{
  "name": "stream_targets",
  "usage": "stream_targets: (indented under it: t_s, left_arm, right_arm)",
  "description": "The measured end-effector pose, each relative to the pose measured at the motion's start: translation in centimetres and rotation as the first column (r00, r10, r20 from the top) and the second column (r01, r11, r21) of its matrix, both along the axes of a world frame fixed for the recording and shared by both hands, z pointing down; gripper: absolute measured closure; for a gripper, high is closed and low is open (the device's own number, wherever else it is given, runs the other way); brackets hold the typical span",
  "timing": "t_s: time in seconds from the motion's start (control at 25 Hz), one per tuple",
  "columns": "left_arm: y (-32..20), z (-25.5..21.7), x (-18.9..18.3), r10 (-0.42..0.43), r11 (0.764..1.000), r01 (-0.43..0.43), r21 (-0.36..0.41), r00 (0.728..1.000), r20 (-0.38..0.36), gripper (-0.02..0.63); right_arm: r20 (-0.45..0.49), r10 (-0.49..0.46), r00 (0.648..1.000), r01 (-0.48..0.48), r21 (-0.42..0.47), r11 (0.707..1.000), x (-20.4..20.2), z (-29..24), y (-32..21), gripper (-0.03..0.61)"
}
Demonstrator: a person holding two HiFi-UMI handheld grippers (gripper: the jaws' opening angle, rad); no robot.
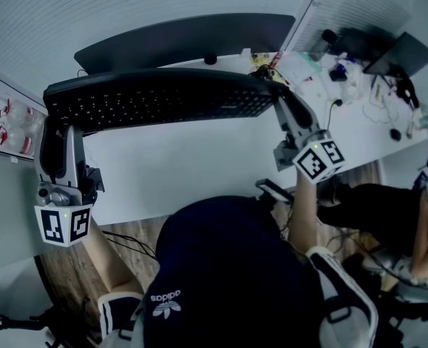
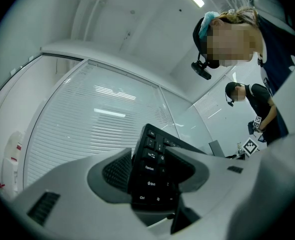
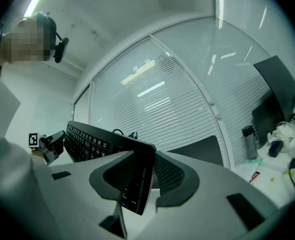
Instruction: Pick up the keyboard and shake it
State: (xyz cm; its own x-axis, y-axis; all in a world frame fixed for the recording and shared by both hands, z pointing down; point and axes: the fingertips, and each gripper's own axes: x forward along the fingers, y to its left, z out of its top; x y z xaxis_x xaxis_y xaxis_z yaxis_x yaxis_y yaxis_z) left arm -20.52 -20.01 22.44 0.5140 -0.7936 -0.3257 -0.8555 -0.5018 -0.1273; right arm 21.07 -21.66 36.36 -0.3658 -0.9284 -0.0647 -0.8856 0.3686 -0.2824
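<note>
A long black keyboard (image 1: 156,98) hangs in the air above the white desk (image 1: 192,165), held at both ends. My left gripper (image 1: 54,125) is shut on its left end; in the left gripper view the keys (image 2: 155,171) sit clamped between the grey pads. My right gripper (image 1: 276,96) is shut on the right end, and the right gripper view shows the keyboard's edge (image 3: 137,181) pinched between the jaws, with the rest of the keyboard (image 3: 90,141) running off to the left. The keyboard is tilted so its keys face the person.
A dark monitor (image 1: 192,38) stands behind the keyboard at the desk's back edge. Cluttered items, cables and a laptop (image 1: 399,53) lie at the right end of the desk. A second person (image 1: 388,209) sits at the right. Glass walls with blinds (image 3: 157,99) surround the room.
</note>
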Motion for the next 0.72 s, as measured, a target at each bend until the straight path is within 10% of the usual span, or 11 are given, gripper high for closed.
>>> stream_targets:
  t_s: [0.72]
  left_arm:
    - [0.18,0.29,0.12,-0.01,1.0,0.01,-0.013,1.0,0.009,0.411]
  right_arm:
    - [0.009,0.003,1.0,-0.002,-0.009,1.0,0.28,0.21,-0.1,0.456]
